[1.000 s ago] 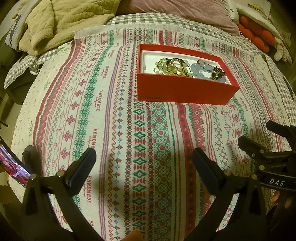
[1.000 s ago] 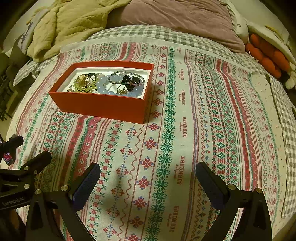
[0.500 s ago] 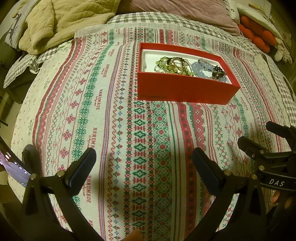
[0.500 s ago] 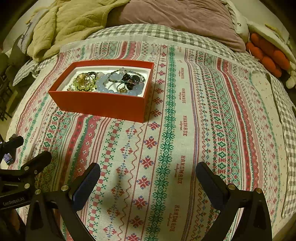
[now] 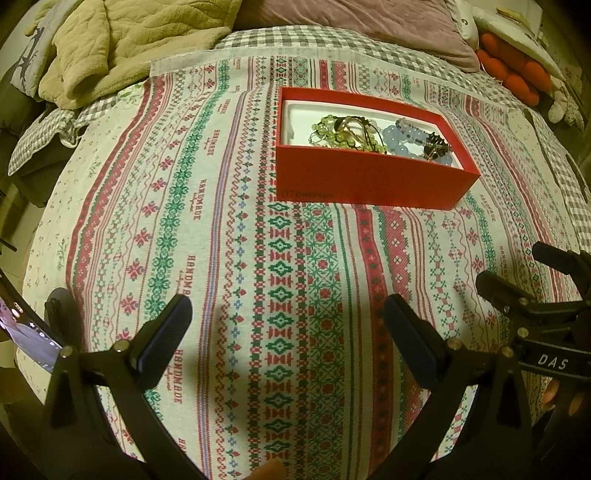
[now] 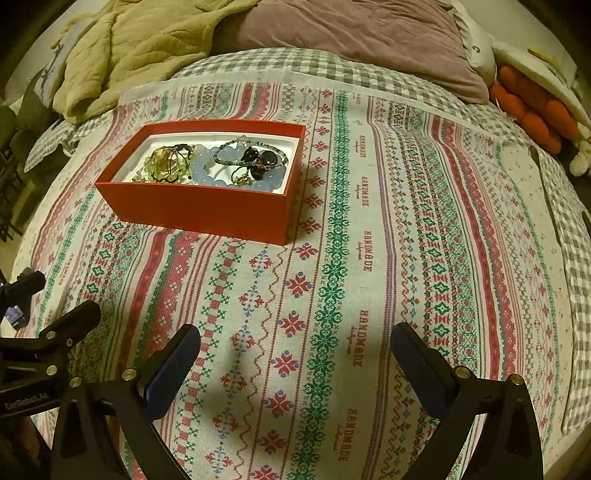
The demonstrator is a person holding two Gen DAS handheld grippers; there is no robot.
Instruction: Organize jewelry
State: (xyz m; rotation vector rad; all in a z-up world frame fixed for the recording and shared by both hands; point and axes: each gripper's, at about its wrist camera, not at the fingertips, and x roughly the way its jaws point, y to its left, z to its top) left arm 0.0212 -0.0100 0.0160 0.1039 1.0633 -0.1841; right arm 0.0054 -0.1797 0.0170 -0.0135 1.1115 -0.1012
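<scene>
A red box (image 5: 373,181) is sitting on a patterned cloth (image 5: 229,266) that is spread over a bed, toward the cloth's far edge and about midway between its left and right edges. The box is open at the top and is lined in white. Jewelry is heaped together inside it: a green beaded bracelet (image 6: 166,168) is lying at the left end, a pale blue beaded bracelet (image 6: 221,173) is lying in the middle, and dark pieces (image 6: 258,158) are resting on top toward the right end.

The left gripper (image 5: 288,325) is being held above the cloth near its front edge, with its fingers spread wide and nothing between them. The right gripper (image 6: 295,354) is being held just beside it, also spread wide and empty. Both are well apart from the box.

Beyond the cloth's far edge, a checked sheet (image 6: 295,66), a mauve pillow (image 6: 351,33) and a rumpled yellow-green blanket (image 6: 140,48) are lying on the bed.
</scene>
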